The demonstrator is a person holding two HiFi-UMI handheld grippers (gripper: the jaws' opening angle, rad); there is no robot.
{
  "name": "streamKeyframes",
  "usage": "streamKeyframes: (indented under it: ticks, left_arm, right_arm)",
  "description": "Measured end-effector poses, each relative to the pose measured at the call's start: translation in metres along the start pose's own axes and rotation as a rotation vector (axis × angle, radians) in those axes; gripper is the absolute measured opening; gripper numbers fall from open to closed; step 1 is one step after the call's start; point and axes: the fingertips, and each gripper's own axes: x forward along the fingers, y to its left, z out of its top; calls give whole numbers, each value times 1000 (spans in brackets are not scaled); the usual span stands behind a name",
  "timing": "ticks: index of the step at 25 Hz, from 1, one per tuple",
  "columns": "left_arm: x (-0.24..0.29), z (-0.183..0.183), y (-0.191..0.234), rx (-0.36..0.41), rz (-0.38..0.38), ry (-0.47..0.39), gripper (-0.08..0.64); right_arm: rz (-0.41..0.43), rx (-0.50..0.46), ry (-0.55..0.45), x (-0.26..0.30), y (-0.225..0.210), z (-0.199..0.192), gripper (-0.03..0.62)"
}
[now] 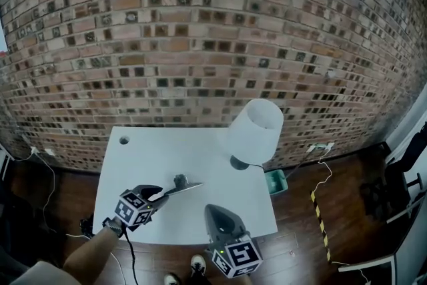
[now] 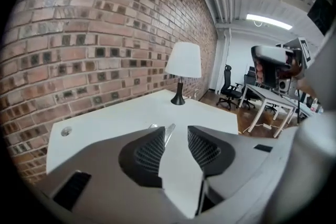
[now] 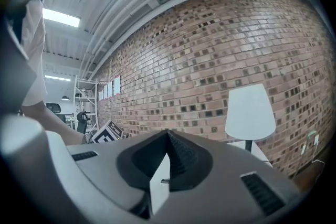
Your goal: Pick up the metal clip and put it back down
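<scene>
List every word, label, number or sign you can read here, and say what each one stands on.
No readable words or numbers anywhere.
left gripper's marker cube: only square black-and-white code patterns, no letters.
right gripper's marker cube: the same kind of pattern.
white sheets on the brick wall: too small to read.

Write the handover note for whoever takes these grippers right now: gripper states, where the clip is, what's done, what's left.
Left gripper: open, jaws apart, nothing pressed between them, low over the white table.
Right gripper: shut, empty, over the table's front edge.
Metal clip: lying free on the table, just ahead of the left gripper's tips.
Done: the clip is down; whether it was already lifted cannot be told.
Left: if not yet lifted, grip it with the left gripper, raise it, set it back.
</scene>
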Motion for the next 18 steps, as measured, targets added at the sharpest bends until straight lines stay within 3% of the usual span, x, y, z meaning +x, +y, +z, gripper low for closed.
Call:
streamKeyframes:
  ticks: [3, 8, 13, 18]
  left_arm:
    - [31, -11, 7, 16, -15, 73, 163]
    - [74, -28, 22, -46, -28, 144, 164]
    - [102, -61, 33, 43, -49, 314, 193]
    - [119, -76, 45, 37, -45, 344, 192]
  right_arm:
    - [1, 22, 17, 10, -16, -9, -15]
    - [12, 43, 40, 22, -36, -25, -15]
    - [19, 62, 67, 34, -51, -39, -15]
    - [26, 78, 85, 42, -62, -50, -15]
